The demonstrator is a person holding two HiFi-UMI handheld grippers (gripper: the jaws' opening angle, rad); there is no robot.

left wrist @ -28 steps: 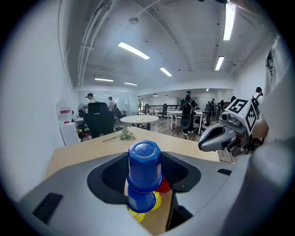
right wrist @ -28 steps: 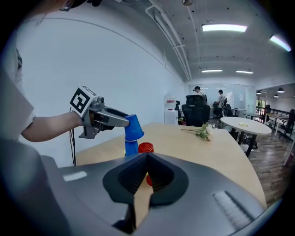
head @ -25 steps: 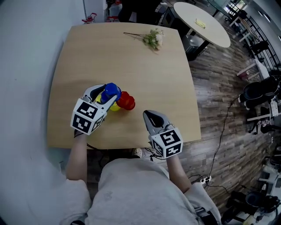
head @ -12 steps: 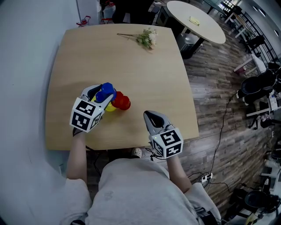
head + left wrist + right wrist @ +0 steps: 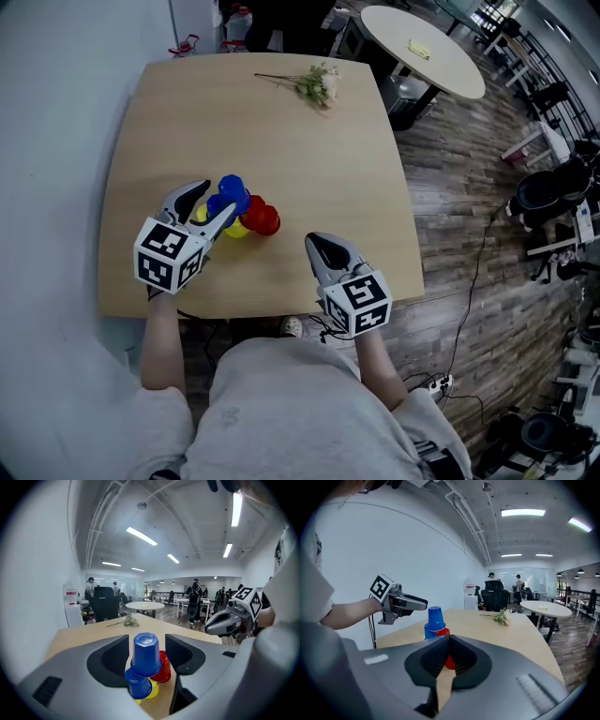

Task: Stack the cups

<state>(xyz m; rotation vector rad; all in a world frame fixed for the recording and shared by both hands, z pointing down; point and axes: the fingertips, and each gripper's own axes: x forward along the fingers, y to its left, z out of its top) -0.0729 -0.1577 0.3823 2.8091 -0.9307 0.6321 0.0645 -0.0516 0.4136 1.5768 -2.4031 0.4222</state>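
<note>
Now the left claw (image 5: 214, 198), just opened, flanks without touching the upturned blue plastic cup (image 5: 232, 190) crowning the lower cups (image 5: 266, 220) on the wooden surface (image 5: 281, 150). The shut right claw (image 5: 315, 244) sits well apart.

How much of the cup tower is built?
Nearly done: the top blue cup sits atop the lower blue cup and red cup, by the yellow cup. The left claw has just been opening around it, not gripping. The right claw is shut, empty. Left: backing away.

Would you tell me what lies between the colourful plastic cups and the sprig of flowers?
Only bare wooden tabletop, seen in the head view, separates the colourful plastic cups from the flower sprig.
</note>
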